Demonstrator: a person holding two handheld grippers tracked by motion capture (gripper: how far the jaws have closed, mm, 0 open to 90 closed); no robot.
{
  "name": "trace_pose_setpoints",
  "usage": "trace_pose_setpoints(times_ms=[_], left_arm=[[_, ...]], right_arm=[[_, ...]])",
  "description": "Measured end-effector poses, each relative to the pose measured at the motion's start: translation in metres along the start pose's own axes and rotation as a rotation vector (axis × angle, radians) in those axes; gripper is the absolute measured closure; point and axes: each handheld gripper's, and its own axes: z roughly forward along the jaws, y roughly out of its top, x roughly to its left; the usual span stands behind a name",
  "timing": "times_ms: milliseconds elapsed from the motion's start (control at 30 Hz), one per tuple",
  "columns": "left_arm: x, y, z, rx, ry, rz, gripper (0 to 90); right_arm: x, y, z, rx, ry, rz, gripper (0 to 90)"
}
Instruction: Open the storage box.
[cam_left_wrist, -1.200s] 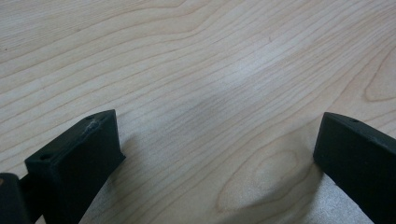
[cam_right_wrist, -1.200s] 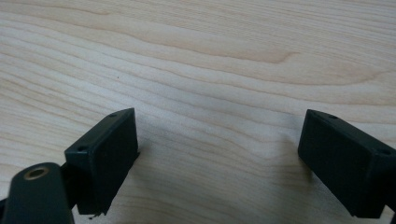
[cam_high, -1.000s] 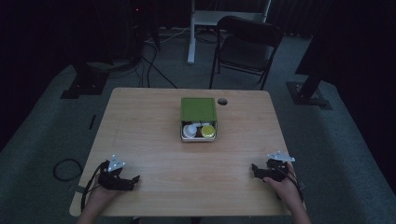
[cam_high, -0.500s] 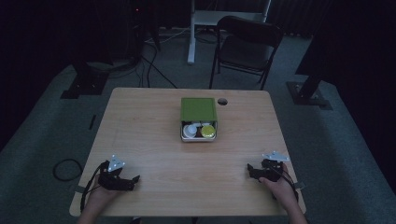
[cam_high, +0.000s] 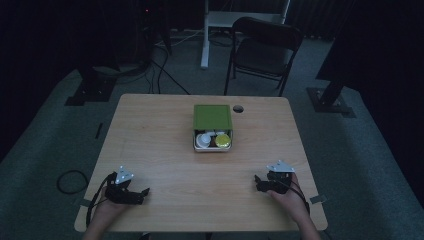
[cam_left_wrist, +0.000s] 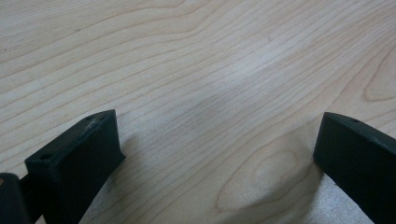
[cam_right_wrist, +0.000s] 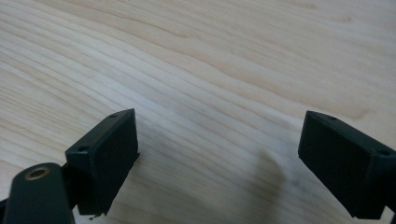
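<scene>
Green-lidded box (cam_high: 212, 118) sits near the table's (cam_high: 150, 130) far edge, centred, lid slid back over white and yellow containers (cam_high: 214, 140). Left gripper (cam_high: 142, 193) and right gripper (cam_high: 258, 182) rest by the near corners (jaws spread, holding nothing); bare wood lies between them and the box.

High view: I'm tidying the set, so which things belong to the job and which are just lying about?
Job:
box with green lid, half open
white pot and yellow pot inside
left claw, right claw, both open

Lying about:
chair
floor cables
</scene>
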Motion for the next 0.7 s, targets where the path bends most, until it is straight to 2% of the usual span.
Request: trace_pose_setpoints(times_ms=[433,600,700], left_arm=[[0.001,0.0,0.0,0.0,-0.006,0.005,0.8],[0.001,0.0,0.0,-0.001,-0.006,0.005,0.8],[0.001,0.0,0.0,-0.001,-0.006,0.005,0.8]], right_arm=[[0.029,0.016,0.005,-0.02,0.017,-0.107,11.8],[0.045,0.023,0.009,-0.031,-0.008,-0.2,13.0],[0.051,0.026,0.012,-0.035,-0.001,-0.22,13.0]])
